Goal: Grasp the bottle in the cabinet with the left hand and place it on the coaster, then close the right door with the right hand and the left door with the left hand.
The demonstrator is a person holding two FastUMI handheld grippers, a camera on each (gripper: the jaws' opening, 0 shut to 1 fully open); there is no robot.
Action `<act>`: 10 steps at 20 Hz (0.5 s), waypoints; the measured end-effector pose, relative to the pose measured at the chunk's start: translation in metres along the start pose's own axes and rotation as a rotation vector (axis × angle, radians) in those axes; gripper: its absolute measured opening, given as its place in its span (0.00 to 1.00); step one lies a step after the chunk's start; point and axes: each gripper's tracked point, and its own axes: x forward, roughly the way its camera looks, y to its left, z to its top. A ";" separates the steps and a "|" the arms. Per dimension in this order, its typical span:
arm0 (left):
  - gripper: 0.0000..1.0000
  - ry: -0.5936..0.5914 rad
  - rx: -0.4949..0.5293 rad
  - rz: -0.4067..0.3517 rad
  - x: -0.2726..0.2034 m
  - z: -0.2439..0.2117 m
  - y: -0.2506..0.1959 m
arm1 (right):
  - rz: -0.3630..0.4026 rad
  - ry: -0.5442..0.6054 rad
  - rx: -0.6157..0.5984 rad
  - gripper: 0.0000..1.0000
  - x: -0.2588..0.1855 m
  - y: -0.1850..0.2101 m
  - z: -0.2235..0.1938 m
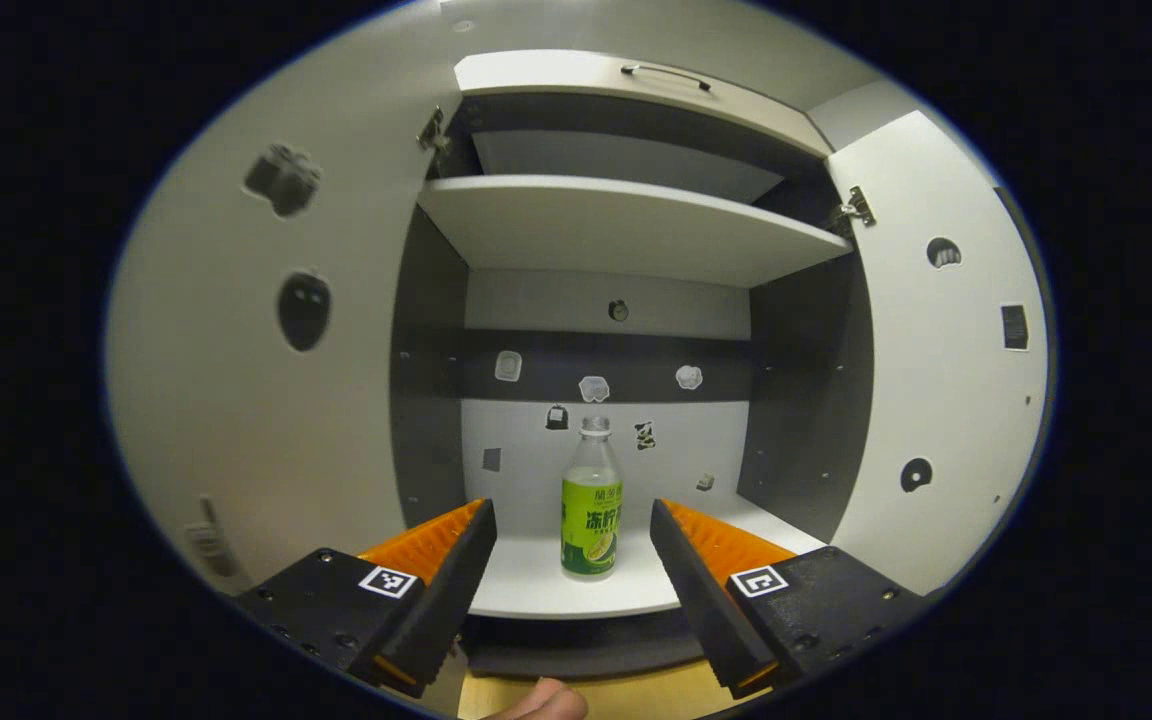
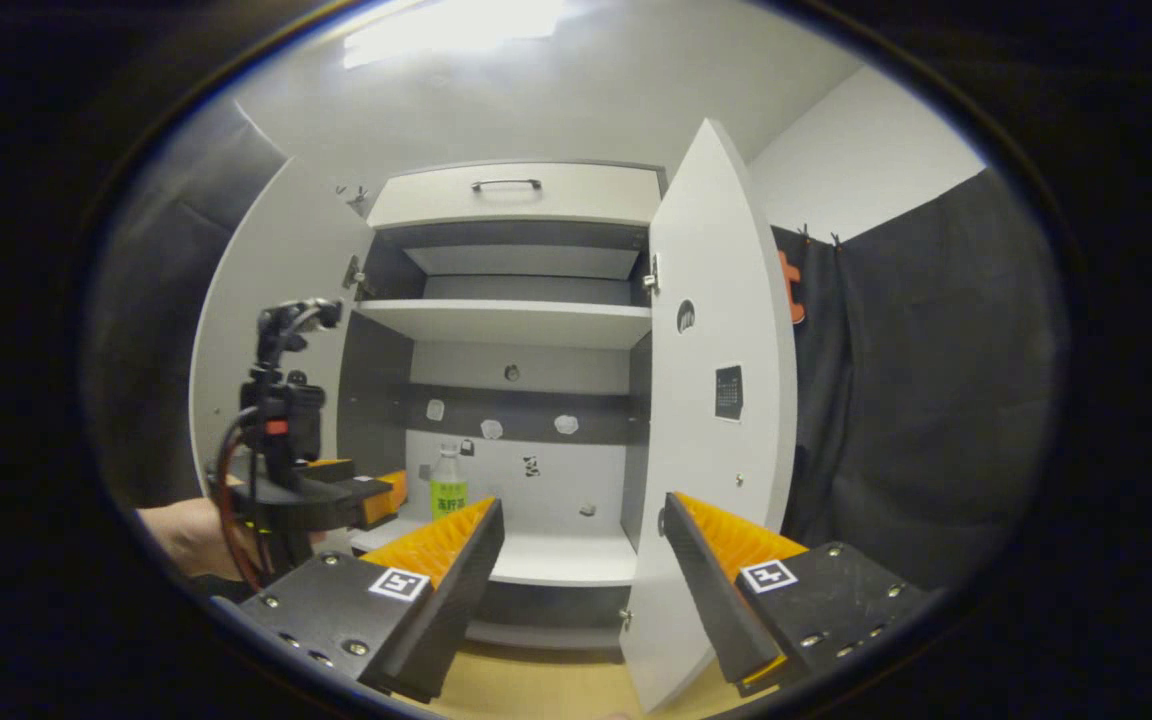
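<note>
A green-labelled bottle (image 1: 591, 498) stands upright on the lower shelf (image 1: 536, 585) of an open cabinet (image 1: 626, 225), framed between the parted fingers of the left gripper (image 1: 572, 560), which hovers in front of the shelf edge with its jaws wide and nothing between them touching. Both doors hang open: the left door (image 1: 266, 380) swung wide to one side, the right door (image 1: 936, 380) to the other. In the right gripper view, the right gripper (image 2: 581, 560) also stands open and empty, held back from the cabinet with the right door's edge just ahead of it, while the left gripper shows farther off at the shelf, a hand (image 2: 191, 535) behind it. No coaster can be made out in either view. The task appears to be at its opening step, the reach for the bottle, with nothing yet grasped. The next move likely calls for the left gripper to advance straight in until its fingers flank the bottle's body, then close squarely on the label, low enough that the tall, narrow bottle does not tip.
</note>
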 end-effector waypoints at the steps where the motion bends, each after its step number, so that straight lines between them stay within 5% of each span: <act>1: 0.98 0.008 -0.008 -0.013 0.018 -0.008 -0.003 | 0.001 -0.003 -0.007 0.97 -0.002 0.000 -0.001; 10: 0.98 0.012 0.037 0.016 0.125 -0.038 -0.003 | -0.073 0.056 -0.034 0.98 -0.031 -0.025 -0.021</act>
